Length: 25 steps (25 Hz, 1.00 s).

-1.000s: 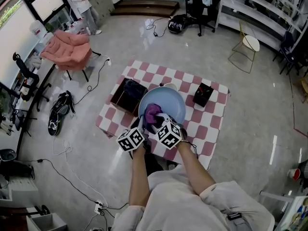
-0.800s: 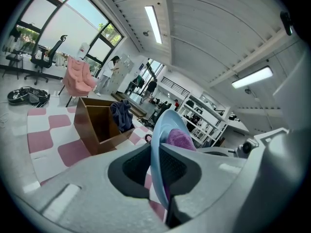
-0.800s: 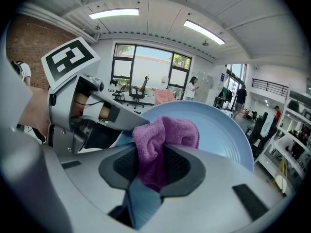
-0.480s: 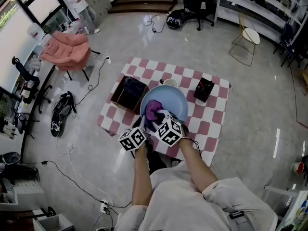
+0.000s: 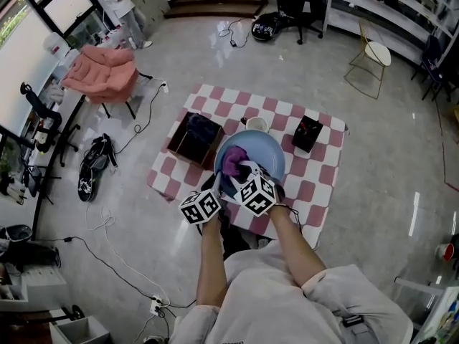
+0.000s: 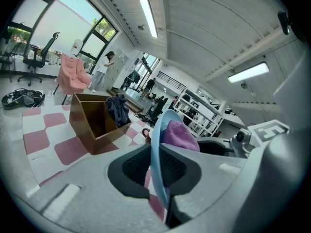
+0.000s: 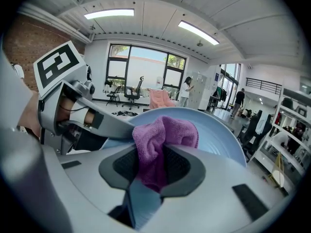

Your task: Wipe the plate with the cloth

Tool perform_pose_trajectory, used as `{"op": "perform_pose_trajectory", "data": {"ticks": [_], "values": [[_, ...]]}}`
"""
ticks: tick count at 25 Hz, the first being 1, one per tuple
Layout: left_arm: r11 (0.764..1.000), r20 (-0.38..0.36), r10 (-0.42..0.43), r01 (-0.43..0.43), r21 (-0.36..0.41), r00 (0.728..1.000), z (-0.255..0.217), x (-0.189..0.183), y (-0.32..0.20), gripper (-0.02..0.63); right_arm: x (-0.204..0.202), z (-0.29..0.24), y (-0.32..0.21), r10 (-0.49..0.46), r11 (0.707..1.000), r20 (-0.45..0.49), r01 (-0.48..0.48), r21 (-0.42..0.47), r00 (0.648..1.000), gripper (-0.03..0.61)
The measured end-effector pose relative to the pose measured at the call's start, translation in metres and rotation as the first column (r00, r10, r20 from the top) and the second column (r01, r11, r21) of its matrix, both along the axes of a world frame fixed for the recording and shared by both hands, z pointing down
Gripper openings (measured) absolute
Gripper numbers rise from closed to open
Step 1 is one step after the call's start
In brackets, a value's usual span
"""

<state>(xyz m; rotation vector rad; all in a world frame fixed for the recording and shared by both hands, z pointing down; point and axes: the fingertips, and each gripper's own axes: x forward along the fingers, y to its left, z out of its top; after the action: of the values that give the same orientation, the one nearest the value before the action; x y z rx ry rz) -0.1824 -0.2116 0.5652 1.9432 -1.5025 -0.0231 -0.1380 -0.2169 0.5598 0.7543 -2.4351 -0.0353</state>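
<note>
Left gripper view: left gripper (image 6: 158,171) pinching the near rim of the blue plate (image 6: 156,130), jaws nearly together with the rim between the pads. The plate is seen edge-on, running straight away from the jaws.

Right gripper view: right gripper (image 7: 155,166) clamped on the bunched purple cloth (image 7: 163,135), pressed against the plate's hollow face near the held rim.

Change over the last second: almost none. Both grippers and the cloth keep the same spot on the plate. Likely a pause or a very short stroke, with the far half seemingly unwiped.

Orientation: round plate, no long axis. Hollow face turned up toward the head camera, above the checkered surface (image 5: 315,185). Exact tilt unclear.

Beyond: brown box (image 5: 193,138), white cup (image 5: 256,125).
</note>
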Motion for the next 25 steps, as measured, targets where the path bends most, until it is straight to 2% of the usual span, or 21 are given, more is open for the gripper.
{"op": "perform_pose_trajectory", "data": {"ticks": [13,25], "values": [[1.000,0.004,0.022,-0.022,0.000,1.000,0.000,0.003,0.003,0.031,0.020,0.000,-0.017,0.078,0.997,0.018,-0.078,-0.008,0.997,0.129],[1.000,0.017,-0.012,0.012,0.022,1.000,-0.002,-0.005,0.005,0.032,0.046,0.008,-0.030,0.159,0.987,0.021,-0.158,-0.033,0.987,0.129]]}}
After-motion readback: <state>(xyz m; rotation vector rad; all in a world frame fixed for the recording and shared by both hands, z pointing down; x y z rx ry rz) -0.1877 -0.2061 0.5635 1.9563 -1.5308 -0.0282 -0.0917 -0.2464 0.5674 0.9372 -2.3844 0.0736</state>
